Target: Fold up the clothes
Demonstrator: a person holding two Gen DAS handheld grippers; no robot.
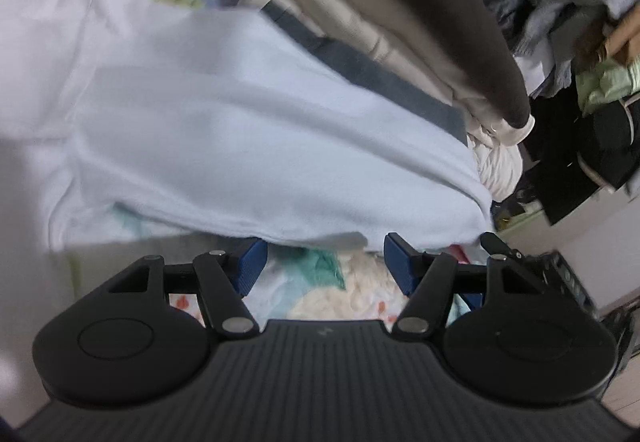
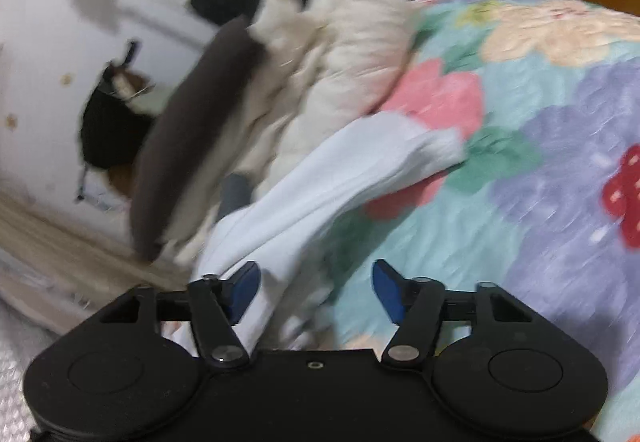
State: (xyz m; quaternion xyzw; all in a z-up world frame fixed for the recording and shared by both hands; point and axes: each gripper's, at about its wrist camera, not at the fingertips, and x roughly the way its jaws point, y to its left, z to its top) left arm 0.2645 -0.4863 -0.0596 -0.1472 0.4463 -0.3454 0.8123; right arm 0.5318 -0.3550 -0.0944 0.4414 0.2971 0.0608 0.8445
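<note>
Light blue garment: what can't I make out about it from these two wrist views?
- Light blue garment, left wrist view: its near hem hides the left gripper fingertips, so contact is unclear; motion blur.
- Right wrist view: the right gripper body covers the garment's near end; blurred.
- Stack of folded clothes: the top edge cuts it off.

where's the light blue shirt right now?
The light blue shirt lies on the flowered quilt, filling the middle of the left wrist view. The pile of folded clothes sits right beside it, on its right in that view.
</note>
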